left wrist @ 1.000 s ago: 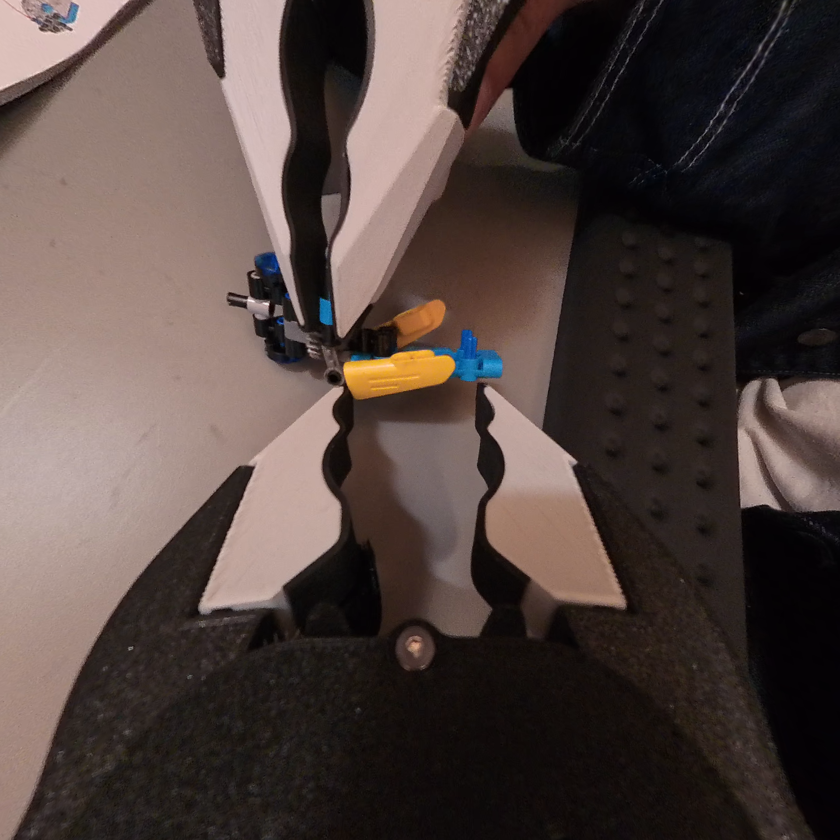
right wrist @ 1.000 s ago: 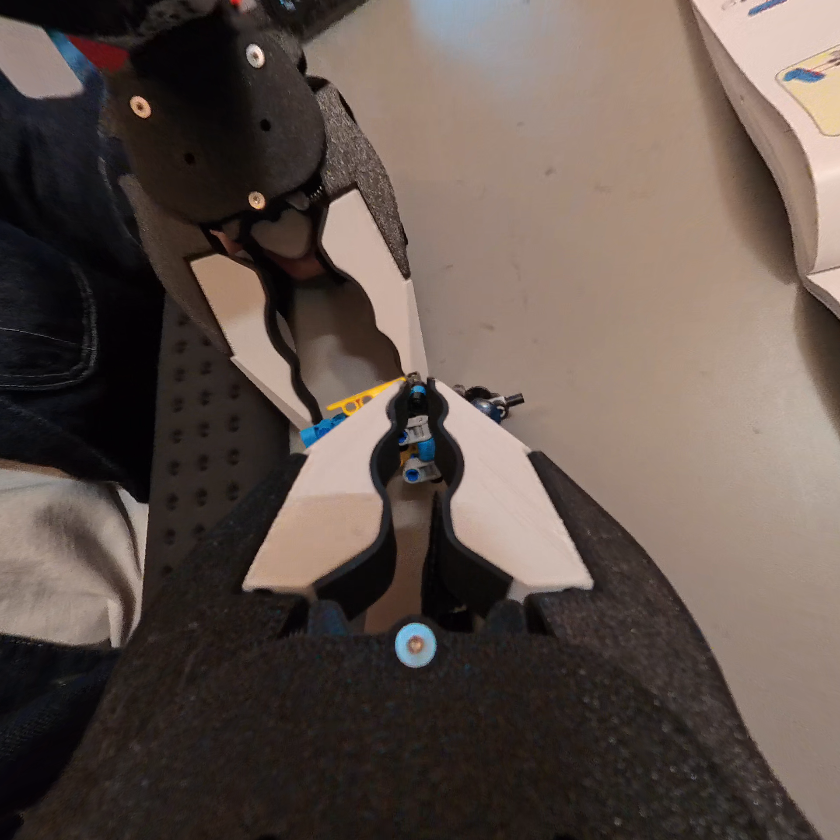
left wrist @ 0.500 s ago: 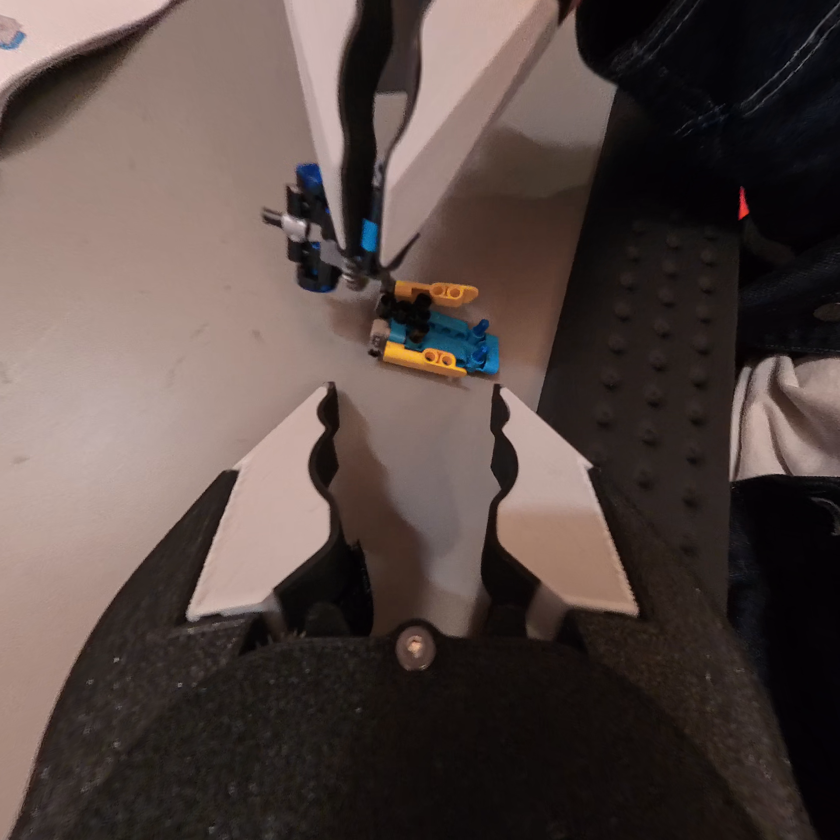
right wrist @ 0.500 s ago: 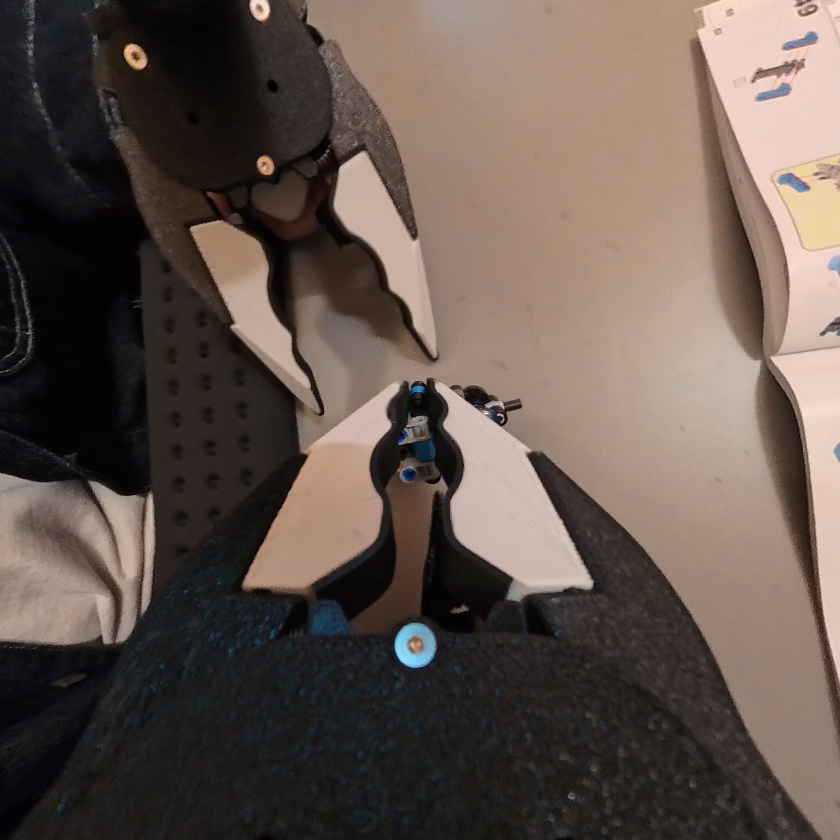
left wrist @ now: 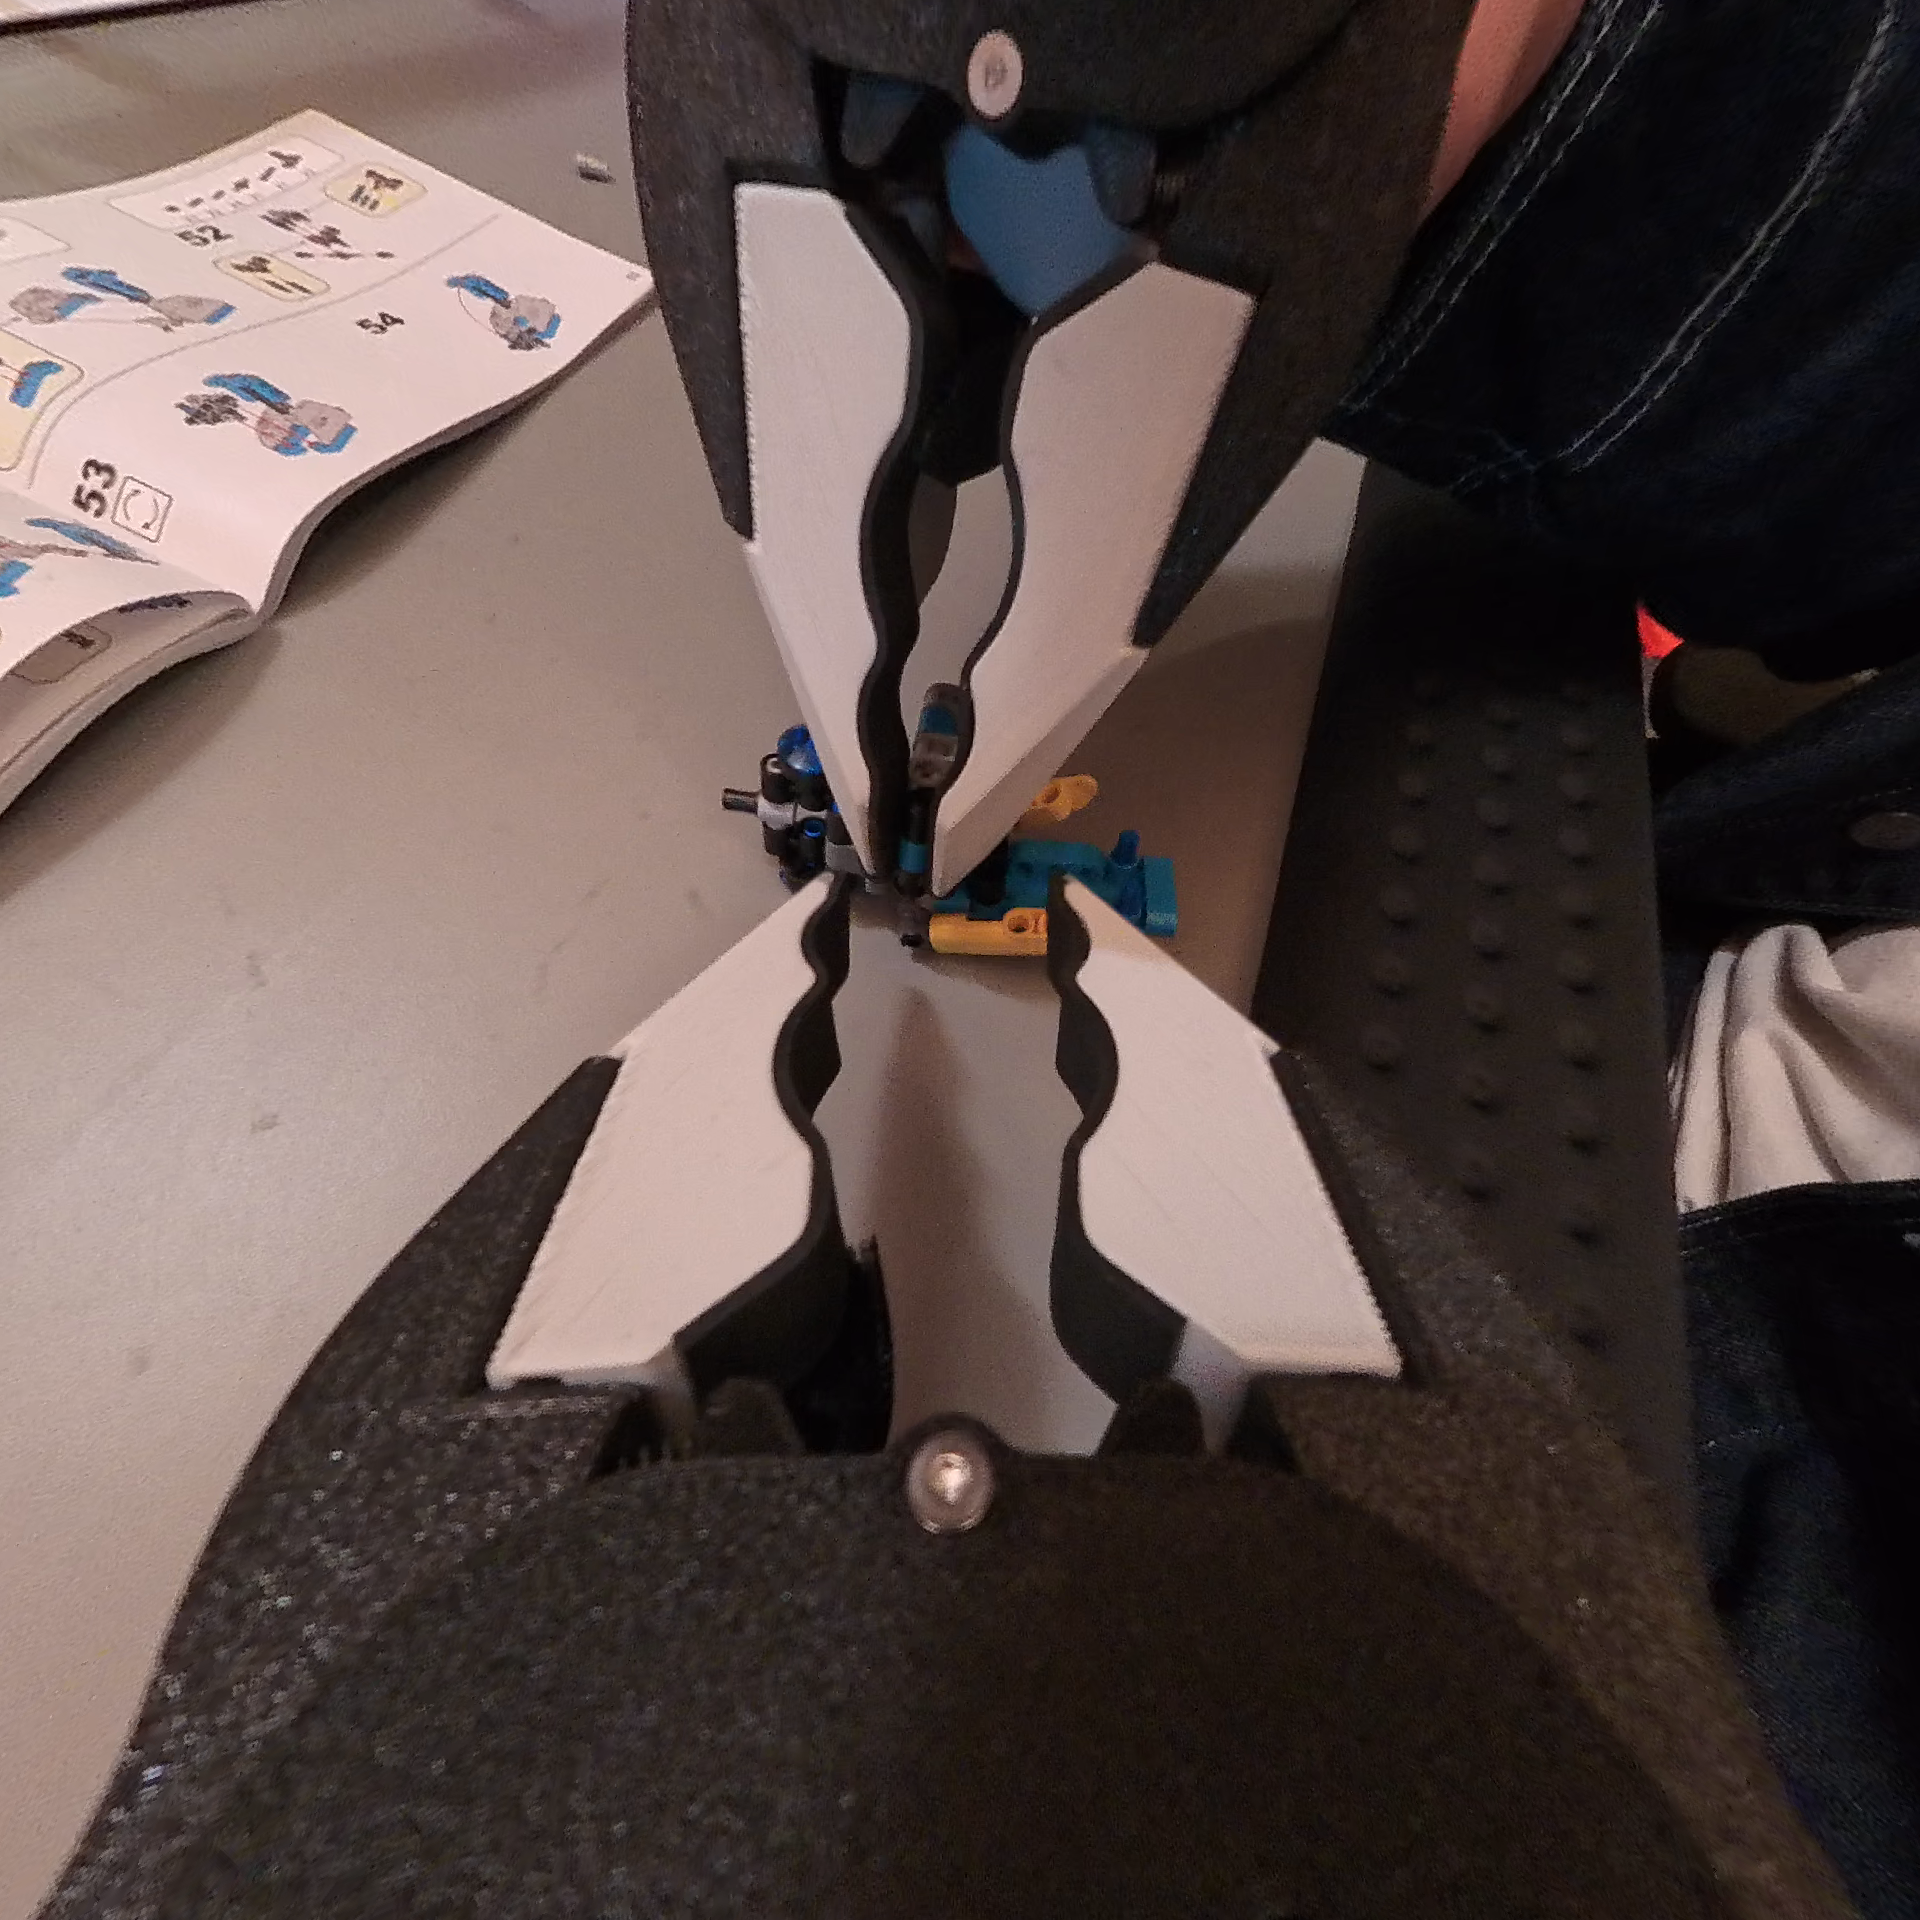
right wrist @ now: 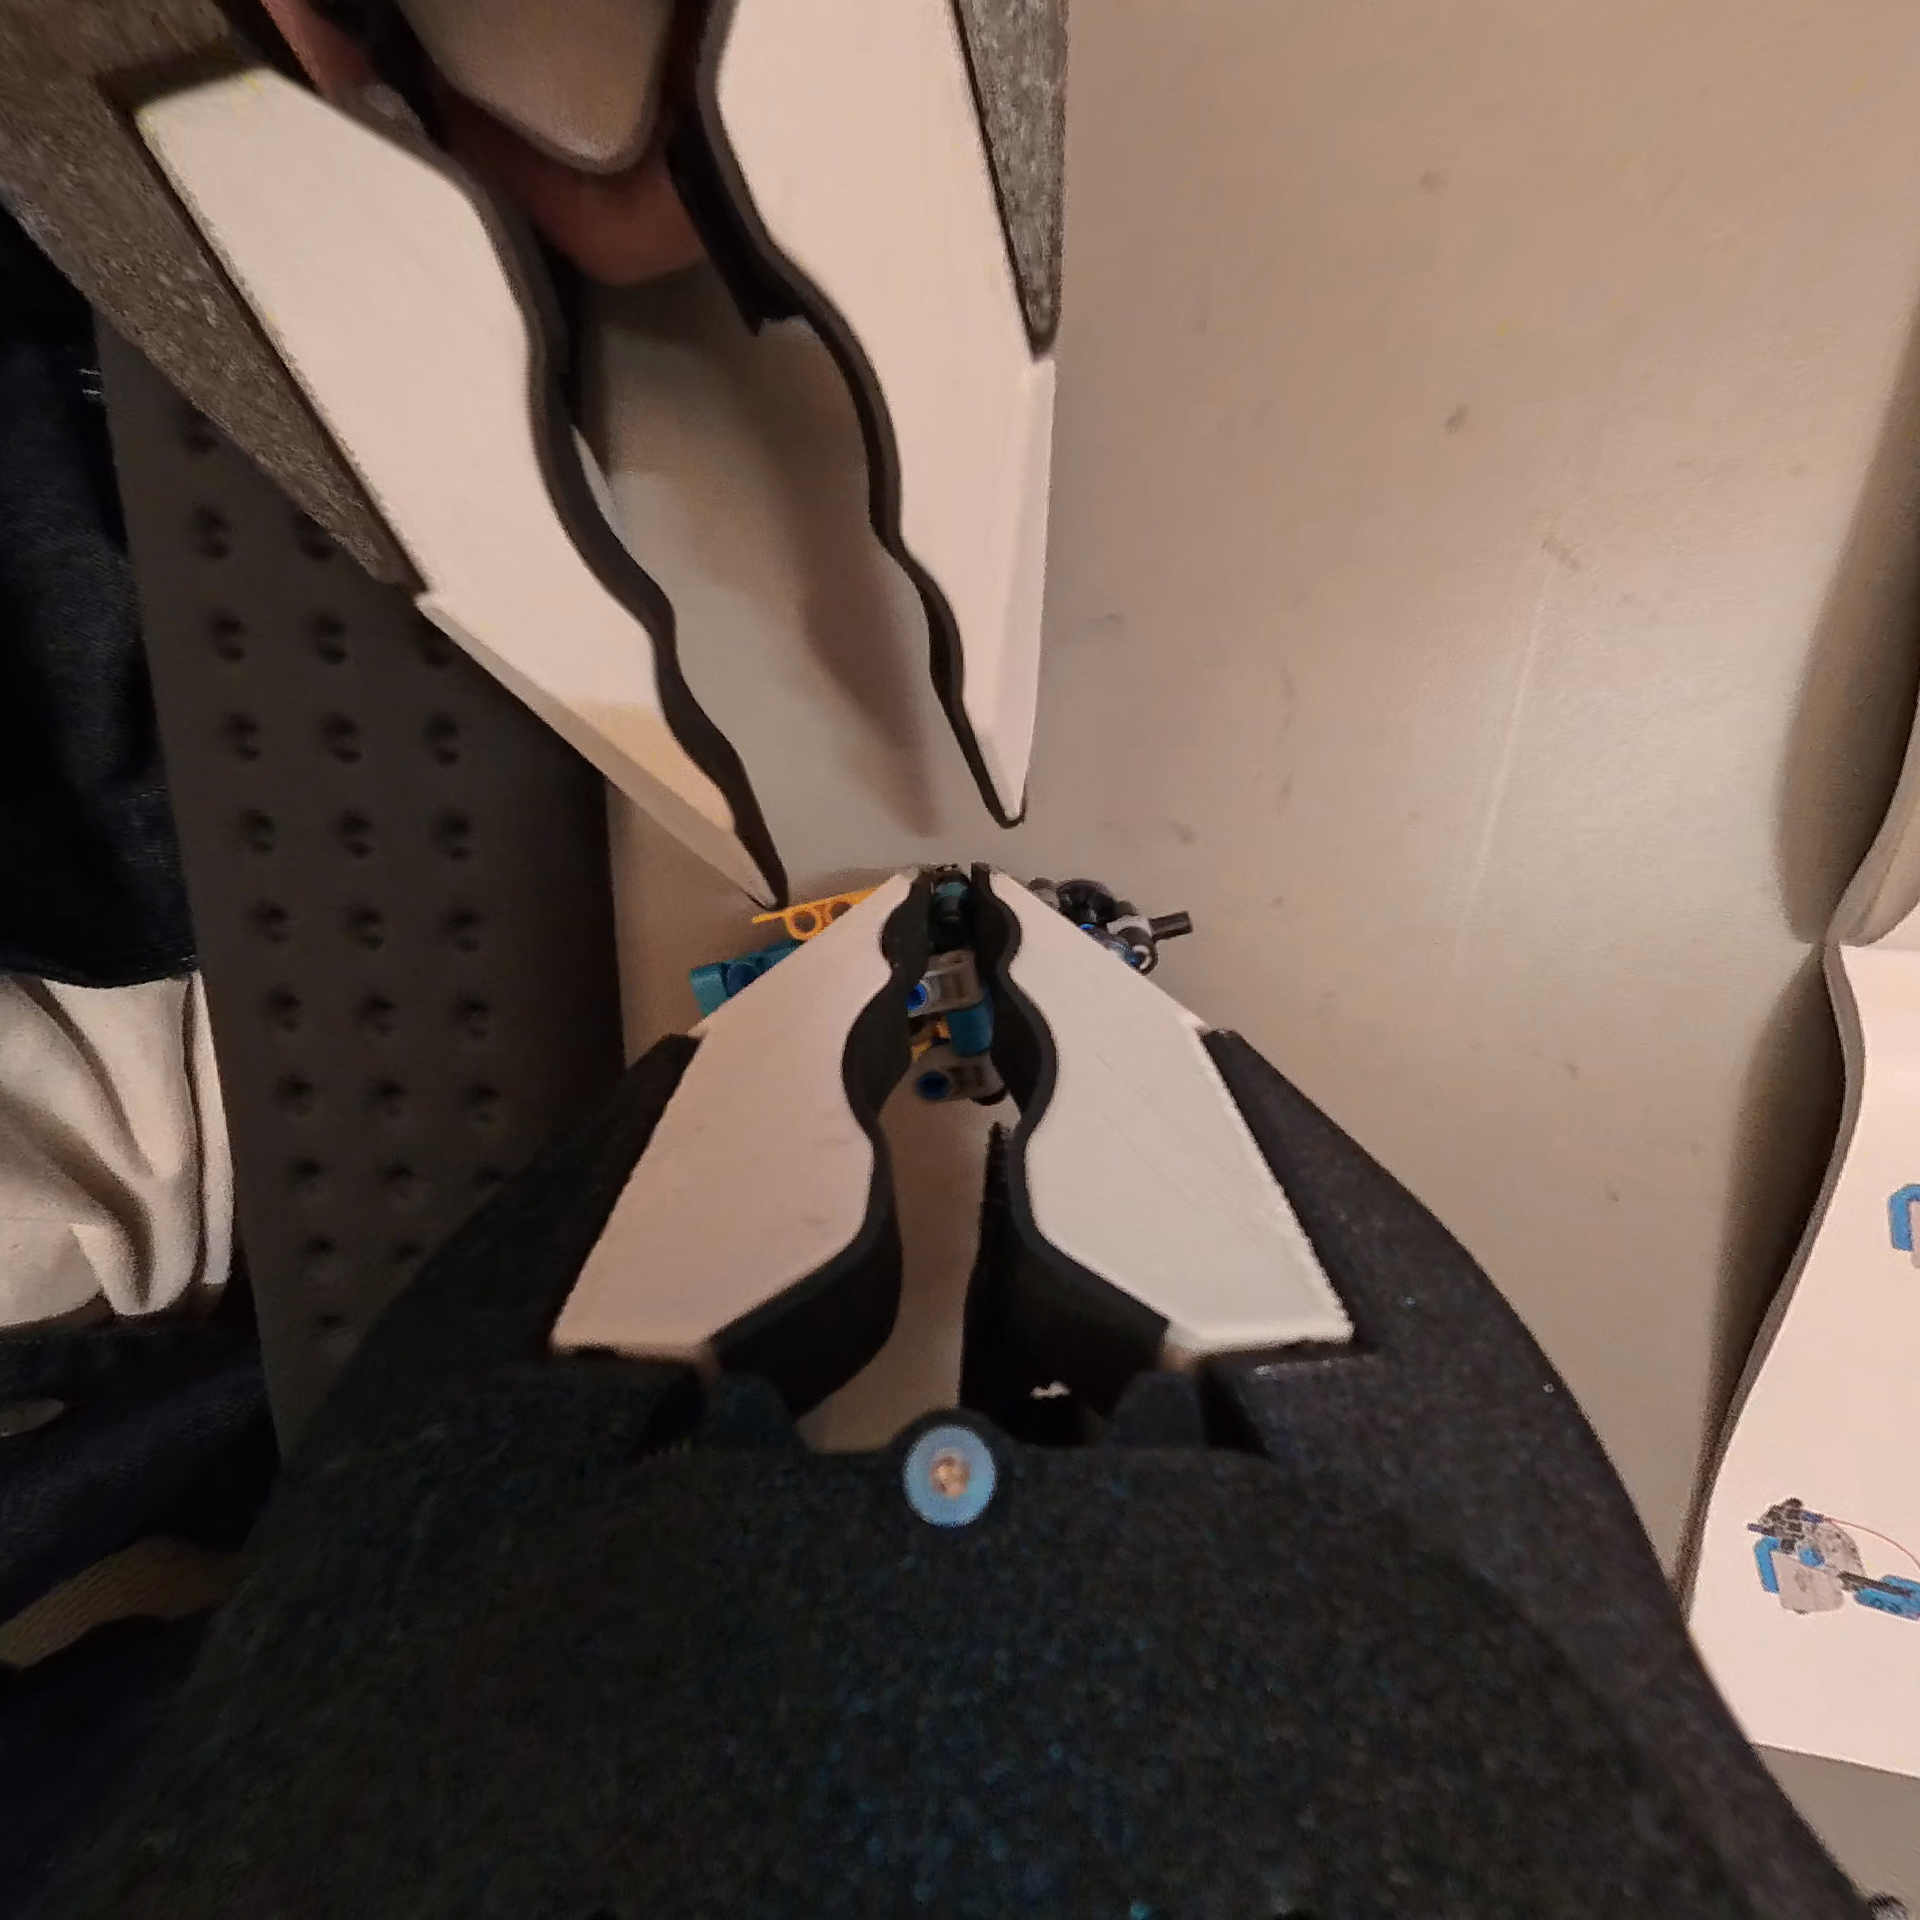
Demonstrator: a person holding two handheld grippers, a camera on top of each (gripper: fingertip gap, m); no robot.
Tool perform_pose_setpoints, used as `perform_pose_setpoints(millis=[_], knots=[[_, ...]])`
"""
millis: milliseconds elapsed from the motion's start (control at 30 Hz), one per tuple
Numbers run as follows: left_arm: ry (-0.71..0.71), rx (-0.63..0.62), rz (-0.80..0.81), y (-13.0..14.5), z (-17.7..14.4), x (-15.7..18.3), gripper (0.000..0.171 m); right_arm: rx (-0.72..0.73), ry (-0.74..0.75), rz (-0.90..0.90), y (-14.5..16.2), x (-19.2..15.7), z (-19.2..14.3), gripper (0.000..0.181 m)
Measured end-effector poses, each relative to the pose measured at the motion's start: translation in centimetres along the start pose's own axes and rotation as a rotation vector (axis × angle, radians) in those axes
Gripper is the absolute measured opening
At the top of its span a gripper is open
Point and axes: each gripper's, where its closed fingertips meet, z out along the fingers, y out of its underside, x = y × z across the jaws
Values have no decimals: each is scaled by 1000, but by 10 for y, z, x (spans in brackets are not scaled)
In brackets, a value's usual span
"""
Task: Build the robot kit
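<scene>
Left gripper [left wrist: 945, 899] returned to yellow-blue piece [left wrist: 1049, 899], jaws apart

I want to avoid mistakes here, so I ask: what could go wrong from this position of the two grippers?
1. The right gripper is shut on a thin brick assembly only near its tips; it may twist or slip.
2. The open left gripper is very near the yellow and blue piece on the table and could knock it.
3. The fingertips of both grippers almost meet and may collide.
</scene>
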Motion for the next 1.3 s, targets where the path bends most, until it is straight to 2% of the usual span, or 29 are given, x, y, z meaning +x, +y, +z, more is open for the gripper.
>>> perform_pose_setpoints(millis=[133, 200, 267, 367, 467, 533, 733, 800, 867, 933, 1033, 1100, 1300], knots=[[-13, -27, 7, 5, 4, -1, 38, 17, 33, -40, -3, 0, -1, 7], [-14, -26, 10, 5, 5, -1, 38, 35, 20, -42, -4, -3, -4, 15], [-14, -14, 12, 3, 4, 0, 38, 82, -6, -26, -7, -4, -10, 28], [-16, -3, 17, 1, 4, 0, 38, 207, 0, -55, -10, -4, -31, 32], [-15, -5, 16, 1, 5, 0, 37, 346, 38, 20, 8, 9, -53, 36], [-13, 3, 32, -1, 5, 1, 31, 394, -17, 76, 26, 6, -48, 36], [-27, -38, 92, 1, 16, 2, 26, 423, 19, 33, 43, 2, -13, 27], [-45, -55, 115, 3, 20, 1, 16, 408, -25, 71, 45, -2, -8, 26], [-64, -57, 140, 3, 20, 0, 12, 378, -6, 97, 50, -4, -7, 23], [-72, -53, 132, 2, 20, -1, 11, 411, 41, 85, 48, -13, -14, 18], [-75, -50, 147, 3, 19, -2, 8, 482, 104, 33, 38, -35, -17, 0], [-64, -47, 142, 3, 19, 0, 8, 485, 159, 34, 37, -38, -10, 0], [-49, -46, 134, 4, 18, 1, 8, 454, 87, 93, 43, -40, 5, 0]])
